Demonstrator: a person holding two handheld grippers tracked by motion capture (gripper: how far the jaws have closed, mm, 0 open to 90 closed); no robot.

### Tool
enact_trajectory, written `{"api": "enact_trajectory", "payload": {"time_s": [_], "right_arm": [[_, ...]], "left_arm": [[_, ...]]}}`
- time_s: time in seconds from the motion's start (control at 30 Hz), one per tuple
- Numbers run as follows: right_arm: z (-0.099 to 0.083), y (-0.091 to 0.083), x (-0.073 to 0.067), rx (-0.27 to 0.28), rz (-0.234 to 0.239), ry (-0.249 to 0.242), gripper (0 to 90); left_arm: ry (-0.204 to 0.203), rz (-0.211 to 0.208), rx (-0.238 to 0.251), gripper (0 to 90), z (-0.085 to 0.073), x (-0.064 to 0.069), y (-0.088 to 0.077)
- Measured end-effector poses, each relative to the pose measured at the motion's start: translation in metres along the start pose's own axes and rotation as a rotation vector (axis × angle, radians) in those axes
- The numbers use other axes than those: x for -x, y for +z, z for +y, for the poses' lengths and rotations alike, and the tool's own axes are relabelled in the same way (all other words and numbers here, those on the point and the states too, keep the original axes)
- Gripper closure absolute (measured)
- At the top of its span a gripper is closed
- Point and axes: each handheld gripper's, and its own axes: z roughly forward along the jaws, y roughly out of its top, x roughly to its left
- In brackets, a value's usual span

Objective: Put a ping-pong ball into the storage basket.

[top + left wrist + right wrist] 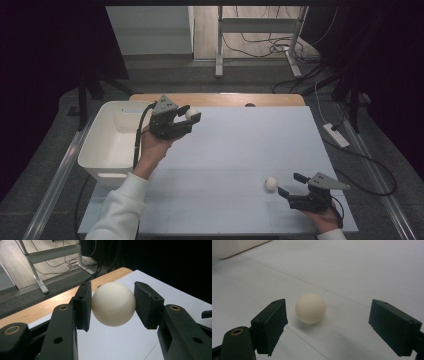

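We've got the left gripper (192, 115) up off the worktop (240, 150), and its jaws are clamped on a ball (113, 304). In the left gripper view that ball sits dead centre between the two jaws, both pads pressed flat against its sides, with the worktop showing underneath it, so it's clearly being carried and not resting on anything. From the high view the left hand (152, 147) holds it just beside the bin (112, 145), with the jaws pointing away from the bin and out across the worktop.

Over on our other side, the right gripper (291, 183) is low down near the worktop's near edge, jaws spread wide. The second ball (310, 308) lies on the worktop out ahead of those jaws. In the right gripper view it's closer to the left-hand jaw than the right-hand one, with a clear gap on both sides, so nothing is touching it. Hard to say from that angle whether it's properly between the jaw tips or just past them; the high view puts it just beyond the tips.

The bin's corner peeks in at the top left of the right gripper view, well apart from that ball.
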Motion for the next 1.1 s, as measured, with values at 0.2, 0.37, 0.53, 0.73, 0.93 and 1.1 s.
{"api": "enact_trajectory", "payload": {"time_s": [0.2,0.37,0.53,0.73,0.93,1.1], "right_arm": [[0.0,0.0,0.0,0.0,-0.001,0.0,15.3],[0.0,0.0,0.0,0.001,-0.001,0.001,15.3],[0.0,0.001,0.0,0.002,0.001,-0.006,15.4],[0.001,0.0,0.0,0.004,0.006,-0.008,15.4],[0.001,0.001,0.001,0.006,0.01,-0.004,15.4],[0.001,0.003,0.003,0.0,0.016,-0.004,15.4]], "left_arm": [[-0.005,0.014,0.006,50.7,0.001,-0.004,-0.004],[-0.006,0.027,0.008,50.7,0.001,-0.007,-0.008],[-0.021,0.038,0.005,50.7,0.0,-0.011,-0.016],[-0.025,0.06,-0.003,50.8,0.001,-0.015,-0.02],[-0.036,0.075,0.006,50.7,0.001,-0.025,-0.03],[-0.056,0.085,0.034,50.7,0.0,-0.035,-0.04]]}}
